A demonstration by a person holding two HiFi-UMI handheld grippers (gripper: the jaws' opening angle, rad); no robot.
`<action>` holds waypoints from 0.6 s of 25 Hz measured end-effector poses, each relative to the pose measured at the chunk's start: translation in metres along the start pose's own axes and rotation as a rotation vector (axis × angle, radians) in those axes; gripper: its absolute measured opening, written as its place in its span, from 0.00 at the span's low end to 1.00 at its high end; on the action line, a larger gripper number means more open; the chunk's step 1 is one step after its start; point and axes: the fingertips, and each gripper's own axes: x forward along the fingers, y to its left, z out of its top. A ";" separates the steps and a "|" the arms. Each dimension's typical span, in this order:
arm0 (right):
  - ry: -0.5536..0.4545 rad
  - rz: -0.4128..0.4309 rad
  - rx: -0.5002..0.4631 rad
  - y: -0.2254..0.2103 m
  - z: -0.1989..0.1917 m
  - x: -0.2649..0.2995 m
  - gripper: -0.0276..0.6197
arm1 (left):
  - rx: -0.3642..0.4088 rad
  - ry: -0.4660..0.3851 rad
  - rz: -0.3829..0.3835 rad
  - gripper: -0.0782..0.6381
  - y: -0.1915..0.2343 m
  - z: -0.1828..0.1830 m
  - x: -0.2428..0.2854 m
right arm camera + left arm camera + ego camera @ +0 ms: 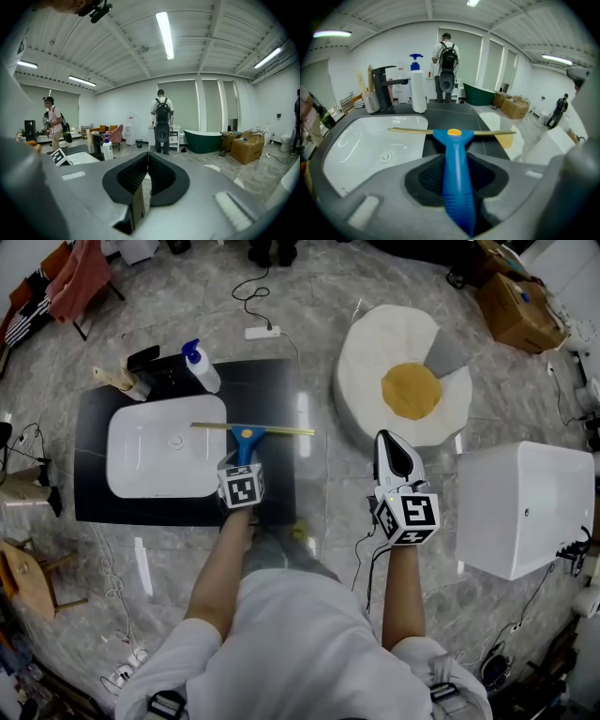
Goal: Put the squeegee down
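Observation:
The squeegee (pixel 247 437) has a blue handle and a long yellow blade (pixel 450 132). My left gripper (pixel 246 461) is shut on its handle (pixel 457 173), which runs straight out between the jaws. The blade lies crosswise over the right rim of the white basin (pixel 131 474) and the black countertop (pixel 277 390); I cannot tell whether it touches them. My right gripper (pixel 394 442) hangs over the floor to the right of the counter, its jaws shut (pixel 147 159) with nothing between them.
A spray bottle (pixel 202 366), a black faucet (pixel 157 369) and a holder with brushes (pixel 122 381) stand at the counter's far edge. An egg-shaped cushion (pixel 403 376) and a white box (pixel 525 507) lie on the floor to the right. People stand farther back in the room (pixel 447 61).

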 end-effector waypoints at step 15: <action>-0.004 -0.007 0.009 -0.001 0.000 0.001 0.05 | 0.028 0.005 -0.013 0.33 -0.001 -0.004 0.005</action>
